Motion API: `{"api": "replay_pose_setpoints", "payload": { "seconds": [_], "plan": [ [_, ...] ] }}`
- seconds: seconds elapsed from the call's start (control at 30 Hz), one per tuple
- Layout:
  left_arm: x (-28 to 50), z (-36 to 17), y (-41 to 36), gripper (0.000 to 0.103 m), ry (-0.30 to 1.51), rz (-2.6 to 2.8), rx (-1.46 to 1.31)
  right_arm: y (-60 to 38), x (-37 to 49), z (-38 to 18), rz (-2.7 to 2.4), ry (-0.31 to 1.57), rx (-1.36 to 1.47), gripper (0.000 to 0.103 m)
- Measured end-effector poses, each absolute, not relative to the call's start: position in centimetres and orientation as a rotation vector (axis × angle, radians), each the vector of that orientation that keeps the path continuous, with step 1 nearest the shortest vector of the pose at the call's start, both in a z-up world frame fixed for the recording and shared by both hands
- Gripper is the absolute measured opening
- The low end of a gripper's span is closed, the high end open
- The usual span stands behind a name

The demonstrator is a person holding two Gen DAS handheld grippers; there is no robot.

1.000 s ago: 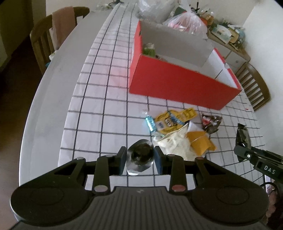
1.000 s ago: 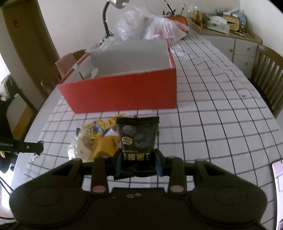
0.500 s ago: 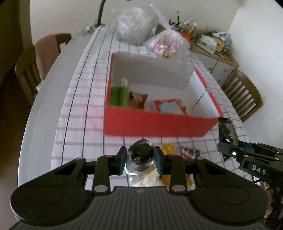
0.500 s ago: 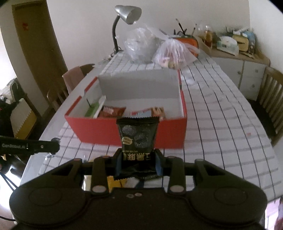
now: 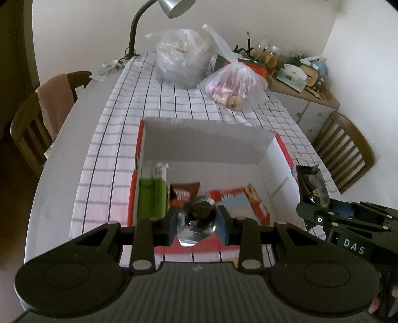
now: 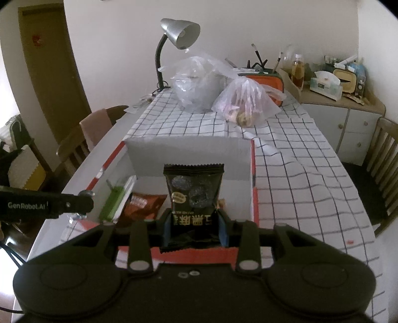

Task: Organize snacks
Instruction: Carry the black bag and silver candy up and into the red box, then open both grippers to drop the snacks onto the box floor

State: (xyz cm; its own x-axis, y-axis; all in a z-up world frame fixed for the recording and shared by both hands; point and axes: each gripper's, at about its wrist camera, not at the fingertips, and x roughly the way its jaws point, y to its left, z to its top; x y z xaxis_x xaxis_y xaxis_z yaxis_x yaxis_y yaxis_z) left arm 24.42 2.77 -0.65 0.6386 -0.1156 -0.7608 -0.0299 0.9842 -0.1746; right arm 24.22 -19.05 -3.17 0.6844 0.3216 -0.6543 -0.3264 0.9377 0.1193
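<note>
1. Your landmark is the open red cardboard box with white inner walls [image 5: 267, 146], which sits on a white tablecloth with a black grid [image 5: 119, 139] covering a long white table [image 5: 62, 146].
2. Beyond the box's far wall stand a large clear plastic bag [image 5: 181, 59], a smaller clear bag holding pinkish items [image 5: 233, 87] and a silver gooseneck desk lamp [image 5: 174, 7].
3. Wooden chairs flank the box: one draped with a pink cloth [image 5: 57, 104] to its left, one with a slatted back [image 5: 345, 149] to its right. A cluttered white sideboard [image 6: 343, 111] stands past the box's far right corner.
4. Your left gripper [image 5: 197, 224] pinches a small shiny clear-wrapped snack [image 5: 199, 218] between its blue pads, held above the box's near edge.
5. Your right gripper [image 6: 194, 226] clamps the lower part of a black snack packet with printed rounds [image 6: 194, 191], upright over the box's near wall.
6. Inside the box, along its near-left side, lie a green packet [image 5: 151, 198], a dark red-brown packet [image 5: 184, 192] and an orange and blue packet [image 5: 243, 203].
7. Only the right wrist view shows a brown door [image 6: 52, 74] far left of the box, and the black packet's front; the left wrist view shows that packet edge-on, right of the box.
8. Only the left wrist view shows the orange and blue packet clearly; in the right wrist view the black packet hides most of it.
</note>
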Motion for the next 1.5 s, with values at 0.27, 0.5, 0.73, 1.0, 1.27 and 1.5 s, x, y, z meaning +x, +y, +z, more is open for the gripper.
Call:
{"api": "replay_pose_setpoints", "payload": {
  "seconds": [0.27,0.5,0.73,1.0,1.27,1.5],
  "plan": [
    [29.1,-0.6,2.6,0.032,0.9,-0.042,-0.153,-18.2,28.6,-3.6,0.356,0.774,-0.019,0.035],
    [32.4,-3.0,2.0,0.032,0.976,-0.016,-0.083,-17.2,31.4,-6.2,0.343,0.847,-0.047,0.035],
    [34.4,-5.4,1.7,0.032,1.047,-0.008,-0.055,-16.1,32.7,-9.0,0.358,0.919,-0.088,0.035],
    [35.2,-7.6,0.6,0.032,1.107,-0.043,0.015,-14.7,33.0,-11.0,0.396,0.975,-0.163,0.035],
    [35.6,-8.6,0.4,0.032,1.132,-0.04,0.031,-14.5,33.1,-11.4,0.407,0.984,-0.169,0.036],
    [35.6,-8.2,0.5,0.034,1.117,-0.049,0.014,-14.8,33.1,-11.3,0.399,0.985,-0.144,0.042]
  ]
}}
